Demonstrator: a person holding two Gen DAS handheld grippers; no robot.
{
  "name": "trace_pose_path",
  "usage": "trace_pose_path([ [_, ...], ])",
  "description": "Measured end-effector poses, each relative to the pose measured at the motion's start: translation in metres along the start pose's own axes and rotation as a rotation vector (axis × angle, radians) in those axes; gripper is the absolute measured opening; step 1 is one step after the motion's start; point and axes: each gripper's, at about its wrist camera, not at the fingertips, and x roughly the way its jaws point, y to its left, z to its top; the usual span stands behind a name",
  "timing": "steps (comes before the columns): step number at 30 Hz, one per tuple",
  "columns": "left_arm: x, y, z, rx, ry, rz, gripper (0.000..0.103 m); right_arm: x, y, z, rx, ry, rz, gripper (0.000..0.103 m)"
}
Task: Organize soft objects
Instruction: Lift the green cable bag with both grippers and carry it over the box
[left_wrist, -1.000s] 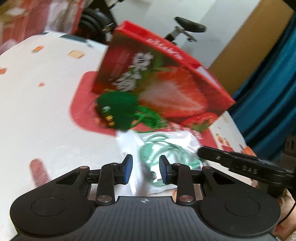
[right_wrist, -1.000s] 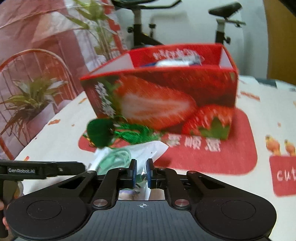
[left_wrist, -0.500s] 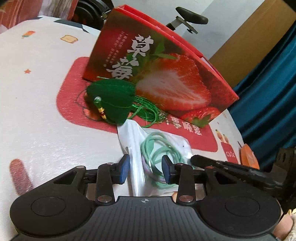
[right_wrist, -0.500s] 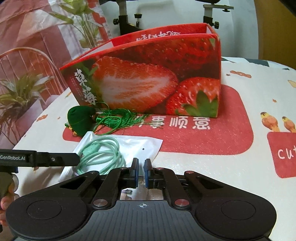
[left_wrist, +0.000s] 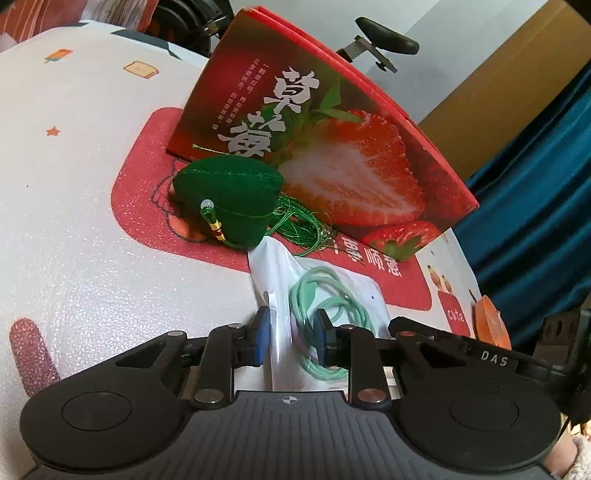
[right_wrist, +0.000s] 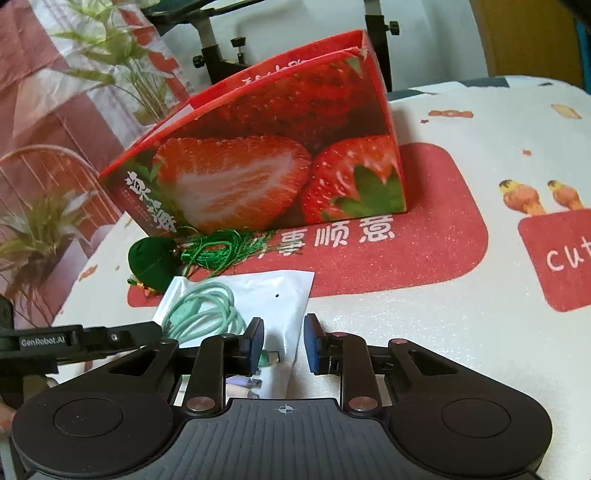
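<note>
Jaws on my left gripper (left_wrist: 291, 338) have just been closing and stand narrow astride the plastic pouch (left_wrist: 280, 280) of mint cable (left_wrist: 325, 306), pads not pressing. My right gripper (right_wrist: 283, 343) has just been opening over the pouch's edge. Beyond it, the green sachet (left_wrist: 229, 199) lies against the strawberry box (left_wrist: 332, 147).

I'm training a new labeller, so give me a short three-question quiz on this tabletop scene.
1. True or false: the green pouch lies inside the strawberry box.
2. What colour is the coiled cable in the clear bag? A red, B mint green, C black.
3. Fill in: in both views the clear bag lies ___ the camera than the green pouch.

Key: 1 false, it lies outside, in front of the box; 2 B; 3 nearer.
</note>
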Motion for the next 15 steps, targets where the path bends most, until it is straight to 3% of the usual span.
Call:
trace_pose_path([
  [12,-0.002,0.000,-0.008,-0.010,-0.016,-0.021,0.025,0.013,0.008,0.002,0.070,0.025,0.063,0.027],
  [14,-0.003,0.000,-0.009,-0.015,-0.016,-0.023,0.025,0.013,0.013,0.002,0.036,0.027,0.040,0.017],
  [15,-0.003,0.000,-0.009,-0.015,-0.015,-0.022,0.025,0.012,0.016,0.001,0.004,0.022,0.012,0.006],
])
